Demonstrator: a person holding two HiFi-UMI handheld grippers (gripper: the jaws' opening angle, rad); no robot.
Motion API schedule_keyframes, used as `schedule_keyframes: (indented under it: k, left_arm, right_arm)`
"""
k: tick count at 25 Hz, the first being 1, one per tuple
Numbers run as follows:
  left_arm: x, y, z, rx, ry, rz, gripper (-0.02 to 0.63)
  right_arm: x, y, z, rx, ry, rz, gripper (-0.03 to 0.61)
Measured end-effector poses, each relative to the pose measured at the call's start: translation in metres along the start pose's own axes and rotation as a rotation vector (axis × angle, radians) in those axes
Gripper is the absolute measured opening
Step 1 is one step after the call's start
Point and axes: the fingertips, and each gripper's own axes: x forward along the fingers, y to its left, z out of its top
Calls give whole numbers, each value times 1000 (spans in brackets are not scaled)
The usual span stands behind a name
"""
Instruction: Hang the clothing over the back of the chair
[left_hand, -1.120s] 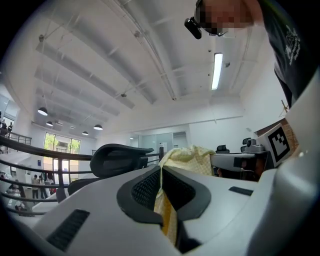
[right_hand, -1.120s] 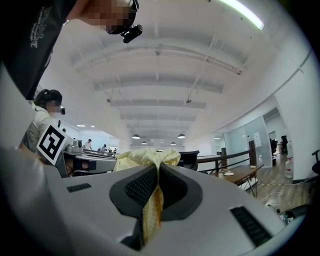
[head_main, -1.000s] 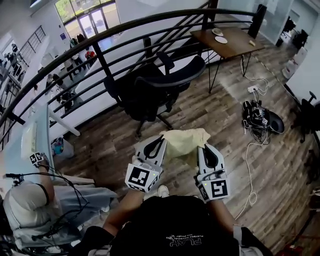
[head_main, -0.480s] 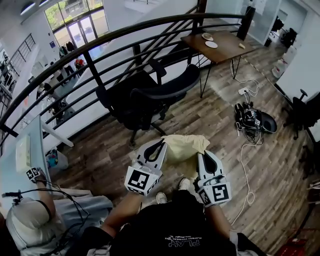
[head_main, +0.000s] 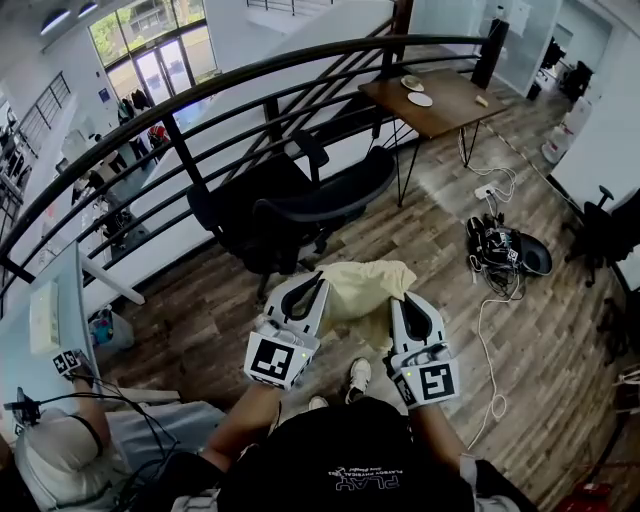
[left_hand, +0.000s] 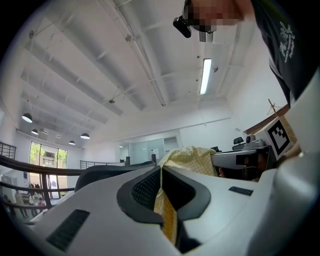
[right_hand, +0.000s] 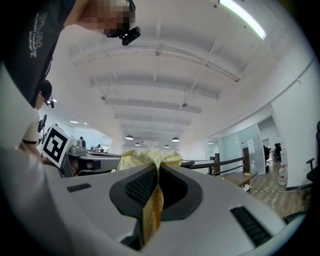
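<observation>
Chair (head_main: 296, 212) closer than second ago. Left gripper (head_main: 308, 284), right gripper (head_main: 411, 306): jaws pinched tight on yellow clothing (head_main: 366, 284), just short of chair back. Raise above backrest, spread, drape evenly.

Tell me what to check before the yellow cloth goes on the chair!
1. Left gripper pinching the yellow cloth: ok, shut on it.
2. Right gripper pinching the cloth too: ok, shut on it.
3. Cloth spread flat between the two grippers: not ok, it is bunched up.
4. Cloth above the chair back: not ok, the chair stands ahead, apart from it.
5. Way to the chair free: ok, I think; the cables lie off to the right.
6. How far the cloth hangs down: cannot tell, the grippers hide it.
</observation>
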Motion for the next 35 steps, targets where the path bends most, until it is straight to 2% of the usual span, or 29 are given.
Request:
schedule_keyframes:
  k: [6, 9, 11, 15, 20, 24, 29, 35]
  left_arm:
    - [23, 16, 2, 27, -7, 44, 21]
    - [32, 22, 11, 39, -36, 81, 21]
    - [38, 24, 15, 35, -34, 91, 21]
    - [53, 30, 24, 6, -35, 86, 21]
    - [65, 40, 41, 45, -62, 118, 21]
    - [78, 56, 51, 11, -88, 141, 21]
    - [90, 67, 63, 74, -88, 178, 21]
    - [98, 69, 76, 125, -101, 189, 21]
  right_arm:
    - [22, -24, 0, -10, -11, 30, 26]
    - [33, -32, 3, -16, -12, 57, 26]
    - [42, -40, 8, -11, -40, 72, 26]
    - [57, -51, 22, -34, -84, 103, 26]
    - [76, -58, 54, -73, -148, 118, 26]
    - [95, -73, 65, -86, -185, 139, 26]
    - [117, -90, 74, -94, -215, 137, 26]
    - [137, -99, 79, -83, -251, 199, 26]
